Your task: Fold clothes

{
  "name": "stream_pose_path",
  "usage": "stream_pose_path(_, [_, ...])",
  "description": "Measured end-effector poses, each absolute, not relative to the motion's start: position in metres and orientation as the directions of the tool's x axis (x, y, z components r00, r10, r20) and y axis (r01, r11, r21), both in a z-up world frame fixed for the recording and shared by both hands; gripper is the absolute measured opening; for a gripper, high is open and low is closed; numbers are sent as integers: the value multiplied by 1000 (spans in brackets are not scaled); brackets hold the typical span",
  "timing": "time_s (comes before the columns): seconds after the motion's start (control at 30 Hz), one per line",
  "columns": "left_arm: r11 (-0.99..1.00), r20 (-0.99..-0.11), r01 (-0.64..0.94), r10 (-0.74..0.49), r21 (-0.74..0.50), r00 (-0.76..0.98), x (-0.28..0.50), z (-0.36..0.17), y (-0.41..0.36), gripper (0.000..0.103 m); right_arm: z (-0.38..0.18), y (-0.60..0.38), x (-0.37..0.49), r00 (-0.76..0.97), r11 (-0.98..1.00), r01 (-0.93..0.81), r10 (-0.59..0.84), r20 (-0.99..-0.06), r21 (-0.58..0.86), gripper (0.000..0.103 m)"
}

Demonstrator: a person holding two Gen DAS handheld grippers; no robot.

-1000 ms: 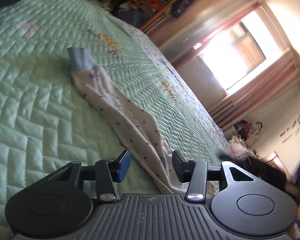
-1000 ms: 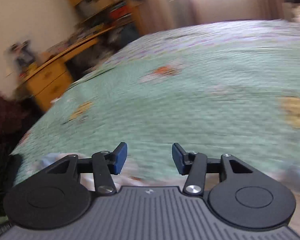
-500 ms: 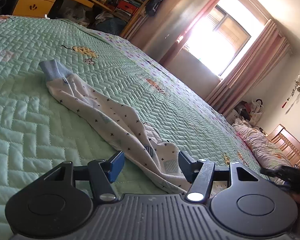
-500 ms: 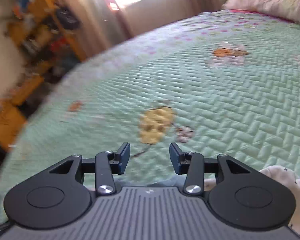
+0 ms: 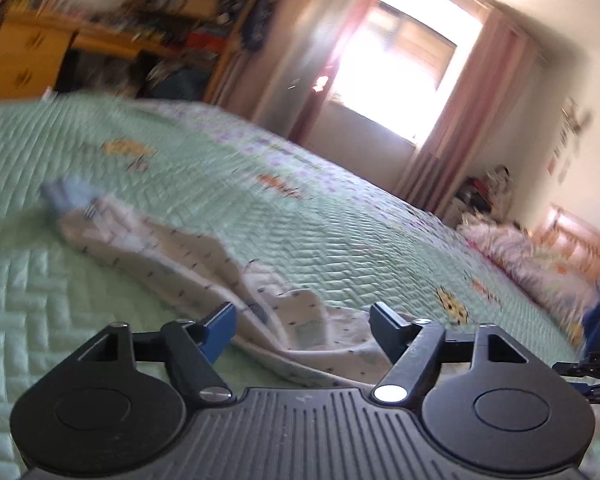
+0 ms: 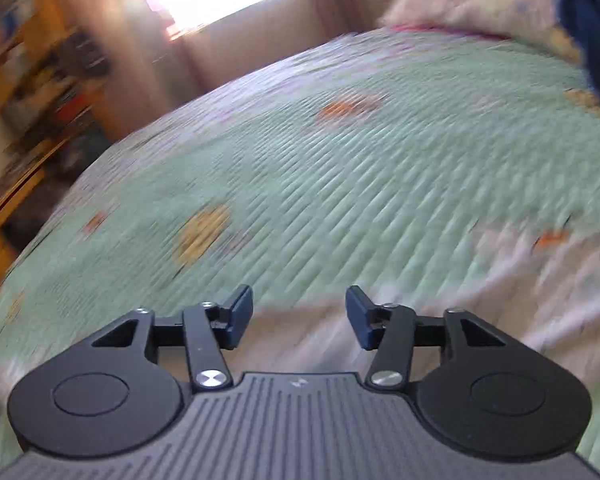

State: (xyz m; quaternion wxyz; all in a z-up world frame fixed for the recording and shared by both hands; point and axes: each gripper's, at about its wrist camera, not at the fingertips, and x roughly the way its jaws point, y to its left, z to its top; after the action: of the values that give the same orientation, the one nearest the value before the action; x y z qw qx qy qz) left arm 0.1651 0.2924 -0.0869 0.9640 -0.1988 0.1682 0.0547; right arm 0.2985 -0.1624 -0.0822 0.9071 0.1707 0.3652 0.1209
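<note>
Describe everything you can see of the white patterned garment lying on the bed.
The white garment is soft, thin-looking cloth, white with small dark specks and faint pale-blue motifs. It lies crumpled and unfolded in a long strip across the green quilted bedspread, ending in a light-blue cuff at its far end. Its near end bunches in folds between the open fingers of the left gripper, whose pads do not press it. Motion blur hides finer detail.

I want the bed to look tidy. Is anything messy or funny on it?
Yes. The white patterned garment lies crumpled in a long twisted strip across the green quilt, not flat or folded, its blue cuff at the far end. The left gripper is open over its near end.
</note>
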Motion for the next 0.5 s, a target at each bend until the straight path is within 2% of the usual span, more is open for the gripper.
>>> stream_pose_path(0.07, [943,-333,-133,26,-304,943,161,-81,278,90,-97,-160,290,661,911,-106,364,-656,399,62])
stream_pose_path(0.13, [962,-317,-68,-20,-264,948,154,-71,263,101,-99,-177,304,689,927,-88,322,-650,365,60])
stream_pose_path(0.23, [962,-320,46,-135,-270,938,149,-54,236,102,-76,-210,315,746,952,98,122,-655,289,61])
stream_pose_path(0.33, [947,-386,177,-274,-270,881,163,-46,196,102,-57,-209,278,763,924,-50,281,-583,380,63])
stream_pose_path(0.4, [945,-460,211,-308,-251,833,181,-51,166,102,-70,-189,253,675,892,-147,407,-615,428,68])
stream_pose_path(0.47, [950,-549,195,-302,-245,780,202,-67,152,96,-92,-177,232,590,886,-199,450,-671,419,67])
stream_pose_path(0.5, [960,-610,151,-267,-236,746,210,-76,154,88,-96,-180,223,608,895,-222,437,-662,388,65])
